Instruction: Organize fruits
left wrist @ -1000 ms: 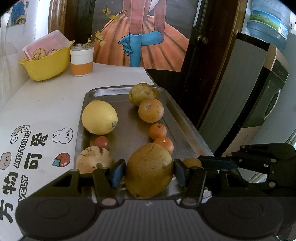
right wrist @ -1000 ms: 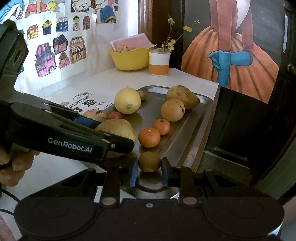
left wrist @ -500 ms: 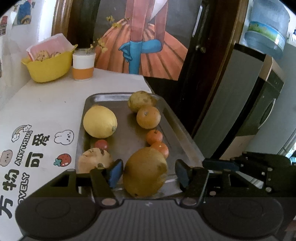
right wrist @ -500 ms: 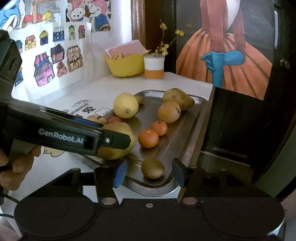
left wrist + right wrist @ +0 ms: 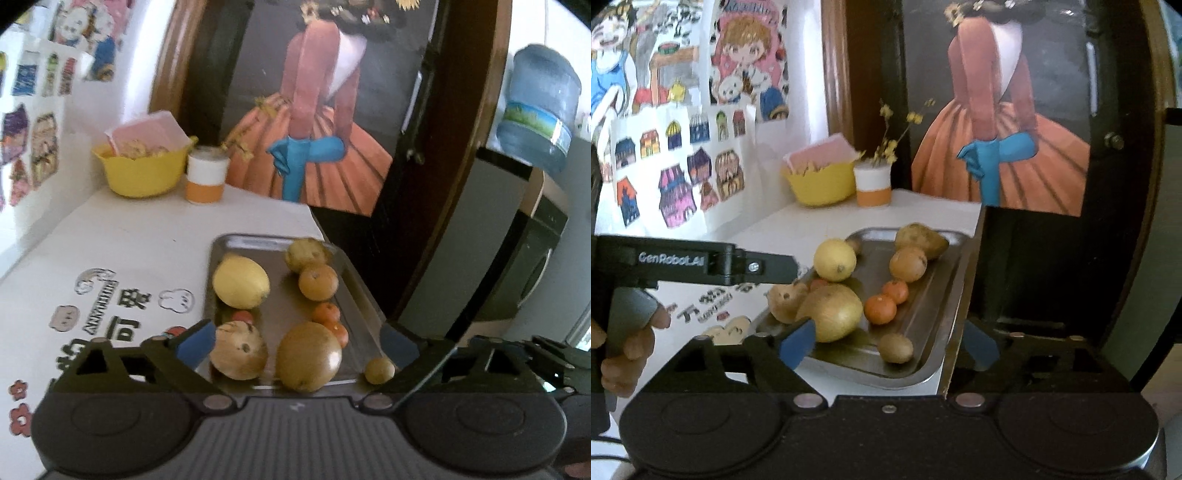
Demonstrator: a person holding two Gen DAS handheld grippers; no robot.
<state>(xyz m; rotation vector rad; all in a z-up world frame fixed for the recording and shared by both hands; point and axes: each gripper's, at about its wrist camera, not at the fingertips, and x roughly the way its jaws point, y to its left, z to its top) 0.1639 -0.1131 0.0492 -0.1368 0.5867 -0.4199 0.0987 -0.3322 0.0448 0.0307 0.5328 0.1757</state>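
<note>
My left gripper and right gripper both hang spread, empty. The big pear lies at the tray's 6 o'clock end — long axis toward 12. The small kiwi sits at its 4 o'clock.

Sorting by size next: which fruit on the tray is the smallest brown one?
The kiwi-like fruit alone at the tray's near corner, apart from the bigger brown pear.

Both wrist views look forward from tray's near end, close; share tray, yellow bowl.
</note>
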